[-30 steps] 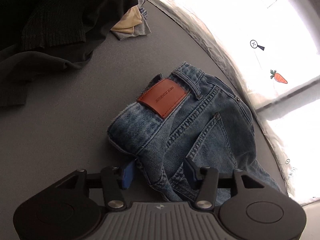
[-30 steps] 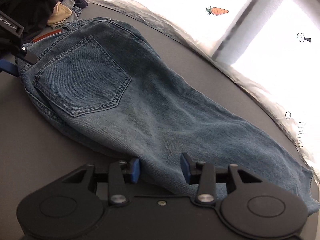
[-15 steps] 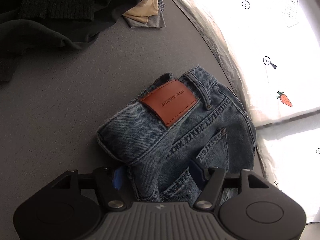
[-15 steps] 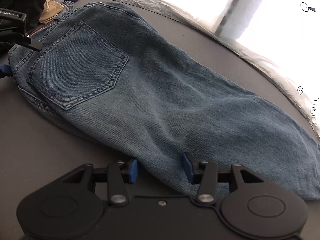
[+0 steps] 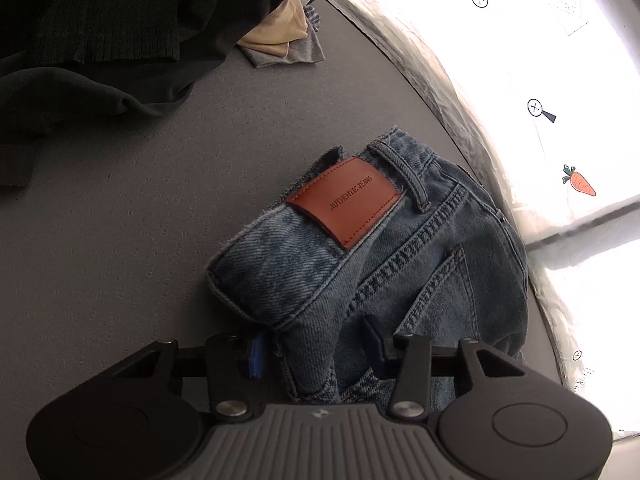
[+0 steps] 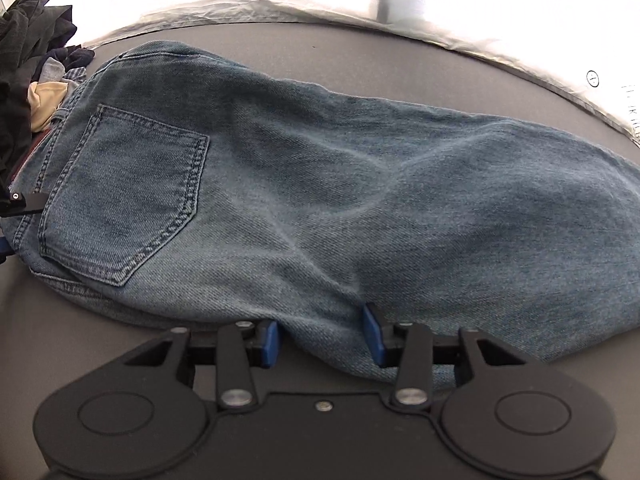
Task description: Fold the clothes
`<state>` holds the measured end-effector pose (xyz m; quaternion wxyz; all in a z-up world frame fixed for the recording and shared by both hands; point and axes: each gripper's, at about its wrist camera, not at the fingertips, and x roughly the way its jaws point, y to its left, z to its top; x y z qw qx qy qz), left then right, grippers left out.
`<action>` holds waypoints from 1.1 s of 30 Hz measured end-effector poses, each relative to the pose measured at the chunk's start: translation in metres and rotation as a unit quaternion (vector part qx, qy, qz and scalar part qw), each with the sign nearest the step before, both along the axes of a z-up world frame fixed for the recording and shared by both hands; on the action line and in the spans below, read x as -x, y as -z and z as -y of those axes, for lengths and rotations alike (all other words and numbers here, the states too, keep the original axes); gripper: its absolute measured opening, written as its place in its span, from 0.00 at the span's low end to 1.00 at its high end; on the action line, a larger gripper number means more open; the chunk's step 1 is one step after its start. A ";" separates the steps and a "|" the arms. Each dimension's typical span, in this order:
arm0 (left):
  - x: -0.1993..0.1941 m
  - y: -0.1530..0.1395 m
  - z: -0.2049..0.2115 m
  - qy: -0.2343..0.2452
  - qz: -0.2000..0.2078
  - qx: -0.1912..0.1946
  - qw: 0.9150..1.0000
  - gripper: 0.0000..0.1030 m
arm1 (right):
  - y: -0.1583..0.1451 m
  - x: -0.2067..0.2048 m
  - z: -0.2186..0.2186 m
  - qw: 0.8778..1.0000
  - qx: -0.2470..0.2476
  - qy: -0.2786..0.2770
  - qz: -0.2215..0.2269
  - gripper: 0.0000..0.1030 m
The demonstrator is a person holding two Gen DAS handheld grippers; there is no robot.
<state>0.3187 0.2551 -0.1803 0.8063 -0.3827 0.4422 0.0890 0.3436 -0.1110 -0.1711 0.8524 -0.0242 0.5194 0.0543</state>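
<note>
A pair of blue jeans lies on the grey table, folded lengthwise with one back pocket facing up. A brown leather patch marks the waistband. My left gripper is open at the waistband corner, and a ridge of denim rises between its fingers. My right gripper is open at the near edge of the jeans, around mid-thigh, with denim between its blue pads. Part of the left gripper shows at the far left of the right wrist view. The hem end runs off to the right.
A heap of dark clothes with a tan garment lies beyond the waistband, seen also as a dark pile. The table's far edge curves close behind the jeans, with a bright white surface and a carrot sticker past it.
Both grippers have pushed further onto the denim, their finger gaps unchanged. The right view has swung, so the jeans now lie more level across it.
</note>
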 end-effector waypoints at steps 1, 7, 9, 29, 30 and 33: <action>0.000 0.000 0.002 0.003 0.001 -0.007 1.000 0.46 | 0.000 -0.001 0.001 1.000 -0.004 0.006 -0.003 0.42; 0.001 0.000 0.008 0.015 0.008 -0.027 0.999 0.48 | 0.000 -0.003 0.008 0.999 -0.032 0.035 -0.015 0.42; 0.001 0.000 0.008 0.017 0.010 -0.028 0.999 0.49 | 0.000 -0.004 0.010 0.998 -0.040 0.042 -0.018 0.42; 0.000 -0.003 0.048 0.101 0.028 -0.164 0.981 0.60 | -0.002 -0.008 0.030 0.985 -0.117 0.119 -0.047 0.43; 0.000 -0.003 0.049 0.102 0.028 -0.166 0.980 0.60 | -0.002 -0.008 0.030 0.985 -0.117 0.119 -0.047 0.43; -0.001 -0.004 0.050 0.101 0.024 -0.168 0.980 0.60 | -0.002 -0.007 0.030 0.985 -0.116 0.118 -0.045 0.43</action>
